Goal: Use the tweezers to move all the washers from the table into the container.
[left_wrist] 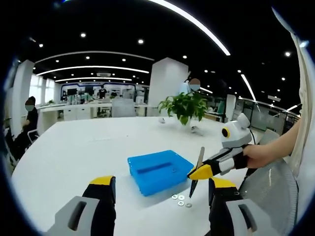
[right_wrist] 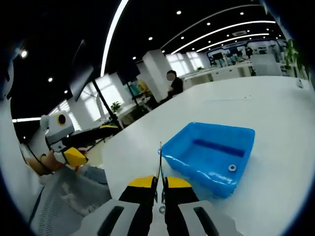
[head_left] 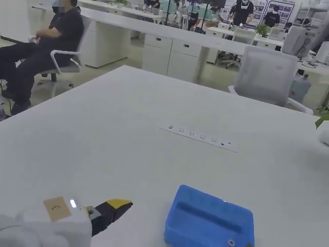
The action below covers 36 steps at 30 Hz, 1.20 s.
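A blue container (head_left: 208, 221) sits near the table's front edge with one washer (head_left: 231, 242) inside. In the left gripper view, three small washers (left_wrist: 181, 199) lie on the white table just in front of the container (left_wrist: 157, 172). My right gripper (left_wrist: 202, 171) is shut on thin metal tweezers (left_wrist: 196, 172), whose tips point down just above those washers. In the right gripper view the tweezers (right_wrist: 160, 160) stick up between the shut jaws of the right gripper (right_wrist: 158, 181), beside the container (right_wrist: 211, 152). My left gripper (left_wrist: 163, 181) stands open and holds nothing; it is left of the container (head_left: 110, 211).
A row of sockets (head_left: 198, 136) is set into the middle of the table. A grey office chair (head_left: 267, 77) stands at the far edge, a potted plant (left_wrist: 186, 105) beyond the container. A person (head_left: 46, 46) sits at the far left.
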### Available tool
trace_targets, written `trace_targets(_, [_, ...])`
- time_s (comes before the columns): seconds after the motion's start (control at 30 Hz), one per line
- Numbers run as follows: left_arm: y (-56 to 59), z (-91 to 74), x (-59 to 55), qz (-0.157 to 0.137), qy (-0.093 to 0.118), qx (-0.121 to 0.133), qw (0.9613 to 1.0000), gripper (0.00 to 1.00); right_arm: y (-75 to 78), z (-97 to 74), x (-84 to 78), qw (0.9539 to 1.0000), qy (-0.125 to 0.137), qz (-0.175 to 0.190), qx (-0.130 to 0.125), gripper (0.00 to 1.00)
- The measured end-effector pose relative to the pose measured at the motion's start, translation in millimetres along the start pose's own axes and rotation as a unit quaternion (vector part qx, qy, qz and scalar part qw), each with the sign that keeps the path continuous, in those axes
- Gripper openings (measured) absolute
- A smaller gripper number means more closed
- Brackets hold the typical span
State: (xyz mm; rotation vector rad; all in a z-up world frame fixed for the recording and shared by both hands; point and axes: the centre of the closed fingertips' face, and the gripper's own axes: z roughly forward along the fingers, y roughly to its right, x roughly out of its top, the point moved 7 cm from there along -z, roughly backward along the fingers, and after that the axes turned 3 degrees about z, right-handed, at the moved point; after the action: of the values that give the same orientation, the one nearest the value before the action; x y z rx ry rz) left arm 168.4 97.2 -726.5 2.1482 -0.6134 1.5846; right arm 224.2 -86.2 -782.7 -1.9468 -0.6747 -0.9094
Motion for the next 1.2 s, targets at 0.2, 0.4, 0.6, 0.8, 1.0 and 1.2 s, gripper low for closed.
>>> trace_targets(0.2, [0.1, -0.1, -0.4, 0.005, -0.003, 0.002, 1.0, 0.77, -0.7, 5.7, -9.0, 0.9999, -0.013, 0.002, 0.0, 0.04])
trace_targets(0.4, [-0.5, -0.6, -0.9, 0.005, -0.004, 0.004, 1.0, 0.76, -0.6, 8.1, -15.8, 0.9987, -0.037, -0.032, -0.012, 0.04])
trace_targets(0.6, [0.4, -0.4, -1.3, 0.008, -0.006, 0.002, 0.9999, 0.76, -4.8, 10.2, -17.7, 0.9976, -0.038, -0.057, -0.009, 0.04])
trace_targets(0.8, [0.8, -0.1, -1.5, 0.012, -0.008, 0.001, 0.9999, 0.76, -13.4, 10.4, -19.7, 0.9929, -0.053, -0.107, 0.0, 0.04])
trace_targets(1.0, [0.6, 0.0, -1.1, 0.012, -0.007, 0.001, 0.9999, 0.75, -22.1, 10.1, -23.7, 0.9805, -0.081, -0.179, 0.009, 0.04])
trace_targets(1.2, [0.5, 0.1, -1.2, 0.016, -0.008, 0.001, 0.9998, 0.75, -28.2, 9.7, -25.5, 0.9526, -0.122, -0.279, 0.002, 0.03])
